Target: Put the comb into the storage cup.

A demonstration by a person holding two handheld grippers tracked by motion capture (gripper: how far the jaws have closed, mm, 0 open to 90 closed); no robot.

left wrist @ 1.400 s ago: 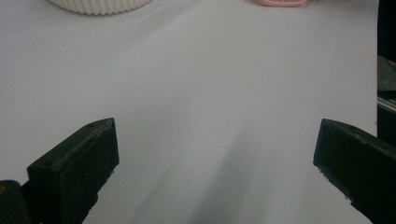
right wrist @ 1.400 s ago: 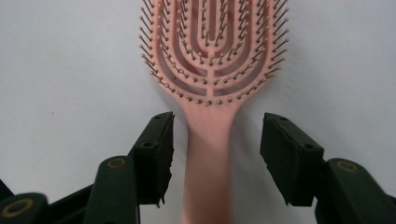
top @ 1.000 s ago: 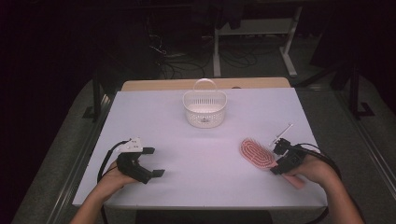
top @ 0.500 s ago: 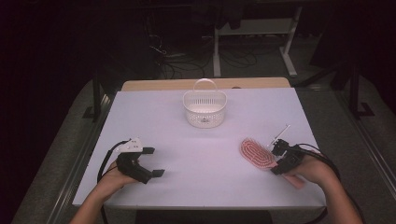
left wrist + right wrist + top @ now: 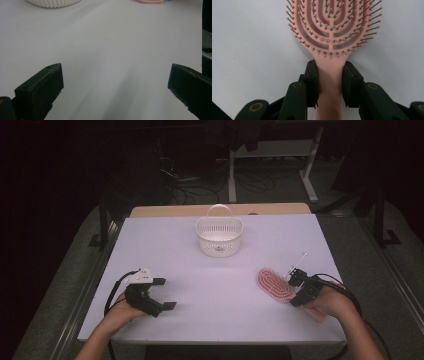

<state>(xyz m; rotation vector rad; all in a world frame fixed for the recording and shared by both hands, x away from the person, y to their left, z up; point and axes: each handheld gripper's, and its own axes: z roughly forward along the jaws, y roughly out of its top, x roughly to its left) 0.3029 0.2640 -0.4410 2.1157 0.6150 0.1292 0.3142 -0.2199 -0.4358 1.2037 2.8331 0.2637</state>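
Because the pink brush (image 5: 332,37) is light, hard plastic, its thin neck is a good place to hold. It lies bristles up near the table's (image 5: 225,270) right edge. With jaws just closing, the right gripper (image 5: 329,85) pinches that neck. Jaws wide, the left gripper (image 5: 115,82) holds nothing. Smooth white top, dark room, a basket (image 5: 219,237) farther back.

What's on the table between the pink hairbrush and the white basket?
Nothing: in the high view, only bare white table separates the hairbrush from the basket.
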